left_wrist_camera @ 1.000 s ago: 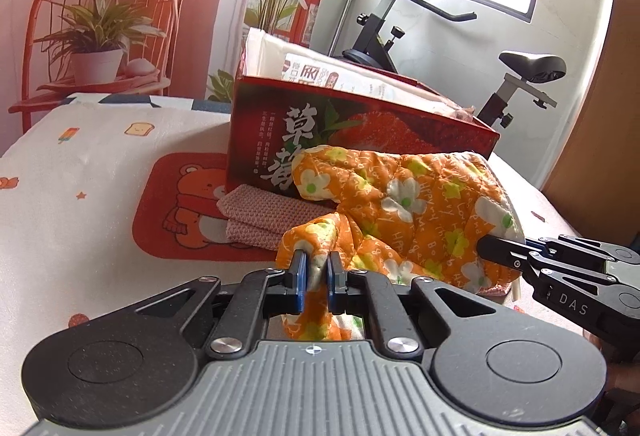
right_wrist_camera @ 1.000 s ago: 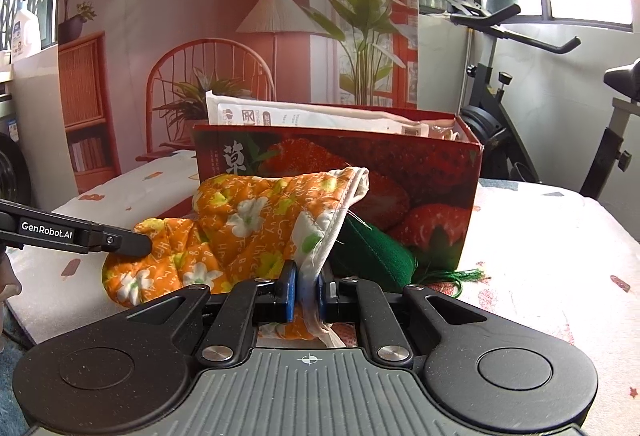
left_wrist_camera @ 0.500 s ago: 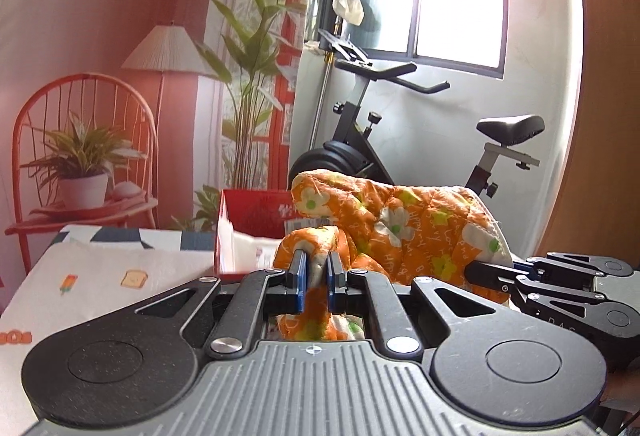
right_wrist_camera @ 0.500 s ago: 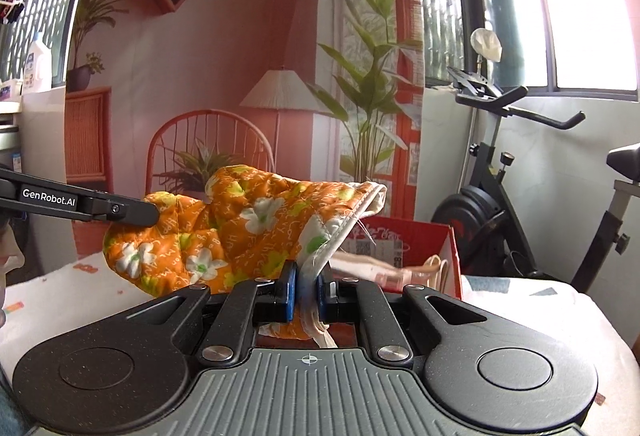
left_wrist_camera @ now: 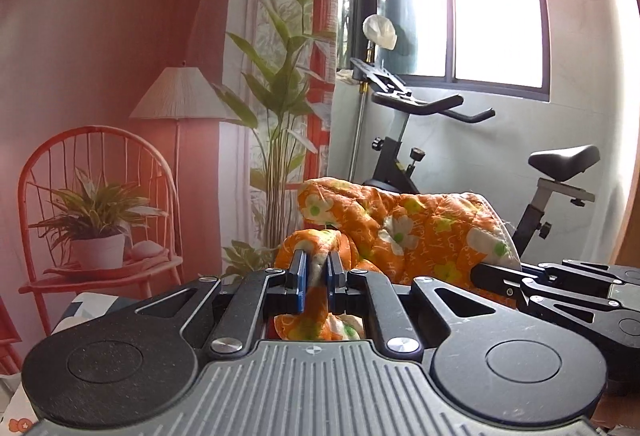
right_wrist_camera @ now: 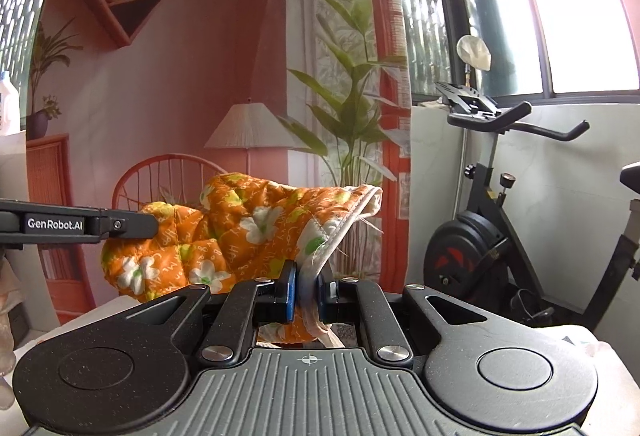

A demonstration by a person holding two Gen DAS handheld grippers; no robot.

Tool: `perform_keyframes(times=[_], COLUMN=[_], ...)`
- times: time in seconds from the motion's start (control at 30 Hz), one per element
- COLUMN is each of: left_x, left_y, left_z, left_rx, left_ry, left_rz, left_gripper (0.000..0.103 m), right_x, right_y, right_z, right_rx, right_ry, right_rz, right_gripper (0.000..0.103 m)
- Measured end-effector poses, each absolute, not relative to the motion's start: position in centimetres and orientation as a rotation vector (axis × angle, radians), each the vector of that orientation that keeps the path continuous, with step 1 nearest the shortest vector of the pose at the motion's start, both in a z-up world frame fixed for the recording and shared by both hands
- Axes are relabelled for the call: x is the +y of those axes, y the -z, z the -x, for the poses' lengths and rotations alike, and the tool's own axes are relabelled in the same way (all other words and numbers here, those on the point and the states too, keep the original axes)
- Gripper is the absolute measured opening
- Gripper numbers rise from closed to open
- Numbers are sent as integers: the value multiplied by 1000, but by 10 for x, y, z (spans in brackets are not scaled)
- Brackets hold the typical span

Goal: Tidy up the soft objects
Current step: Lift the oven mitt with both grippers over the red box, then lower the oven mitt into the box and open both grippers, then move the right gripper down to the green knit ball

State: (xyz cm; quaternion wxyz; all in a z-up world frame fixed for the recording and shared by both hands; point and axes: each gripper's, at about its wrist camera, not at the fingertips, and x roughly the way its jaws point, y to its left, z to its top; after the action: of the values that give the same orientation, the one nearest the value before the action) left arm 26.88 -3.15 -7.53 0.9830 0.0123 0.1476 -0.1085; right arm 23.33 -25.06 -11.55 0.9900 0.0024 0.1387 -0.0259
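Both grippers, left gripper [left_wrist_camera: 316, 278] and right gripper [right_wrist_camera: 306, 290], clenched on quilted orange floral mitt [left_wrist_camera: 420, 240].

"genrobot.ai" in white letters on the left gripper [right_wrist_camera: 146, 223] finger's side.

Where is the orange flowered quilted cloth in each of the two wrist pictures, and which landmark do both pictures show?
Left wrist view: the orange flowered quilted cloth is at centre and right of centre, one end pinched in the left gripper.
Right wrist view: the cloth is at centre-left, its white-trimmed edge pinched in the right gripper.
Shared landmark: the exercise bike, right of the cloth in both.
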Motion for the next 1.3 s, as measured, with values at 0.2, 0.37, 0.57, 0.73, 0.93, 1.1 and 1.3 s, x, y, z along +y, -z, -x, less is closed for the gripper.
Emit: perform_keyframes(times=[0.2, 0.37, 0.57, 0.73, 0.93, 1.1, 1.3], left_x=[-37, -35, -29, -23, -11, -10, -12], left_y=[101, 125, 138, 135, 126, 122, 123], left_z=[-309, -331, -340, -338, -314, -285, -250], left_rx=[392, 518, 590, 586, 550, 529, 488], left_ry=[220, 239, 262, 252, 281, 306, 318], left_rz=[-26, -22, -36, -31, 19, -21, -40], left_gripper=[11, 11, 12, 44, 70, 73, 76], right_x=[-265, -282, -288, -286, -277, -270, -265], right_y=[133, 157, 182, 190, 185, 184, 193], right_z=[-273, -294, -297, -286, -252, -212, -166], right_rx=[373, 483, 549, 547, 469, 432, 404], right_ry=[63, 87, 111, 144, 173, 164, 182], right_rz=[-44, -113, -171, -139, -81, -82, -108], right_gripper=[10, 10, 20, 35, 68, 69, 69])
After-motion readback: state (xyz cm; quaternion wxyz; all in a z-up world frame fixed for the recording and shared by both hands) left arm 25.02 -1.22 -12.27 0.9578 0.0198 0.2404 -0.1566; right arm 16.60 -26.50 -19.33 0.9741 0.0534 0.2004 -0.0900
